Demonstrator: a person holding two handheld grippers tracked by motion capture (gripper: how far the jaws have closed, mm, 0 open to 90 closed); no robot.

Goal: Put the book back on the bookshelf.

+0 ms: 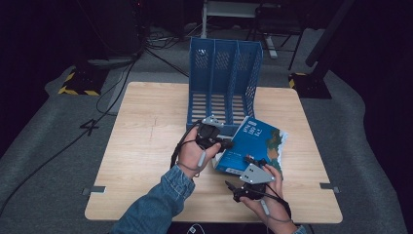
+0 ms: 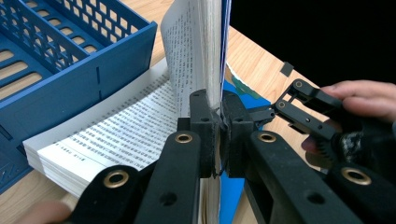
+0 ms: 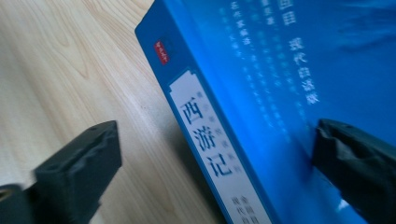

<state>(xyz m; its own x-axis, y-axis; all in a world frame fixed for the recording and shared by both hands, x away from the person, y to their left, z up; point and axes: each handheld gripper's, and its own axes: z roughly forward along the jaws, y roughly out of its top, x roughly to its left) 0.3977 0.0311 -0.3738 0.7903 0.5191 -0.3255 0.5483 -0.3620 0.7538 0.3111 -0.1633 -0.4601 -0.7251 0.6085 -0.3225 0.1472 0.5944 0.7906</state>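
Observation:
A thick blue book (image 1: 258,141) lies tilted on the wooden table (image 1: 146,136), just in front of a blue file rack (image 1: 224,78). My left gripper (image 1: 226,144) is shut on the book's left edge. In the left gripper view its jaws (image 2: 219,116) pinch the blue cover and a sheaf of pages held upright, while the other printed pages (image 2: 130,135) fan down flat. My right gripper (image 1: 242,171) is at the book's near edge, open. In the right gripper view its jaws (image 3: 217,163) stand wide apart astride the spine label (image 3: 210,144), one over the table, one over the cover.
The rack (image 2: 70,56) has three slotted compartments and stands just behind the book. Bare wood stretches to the left and right of the hands. Cables, stands and a black-and-yellow base lie on the grey floor beyond the table's far edge.

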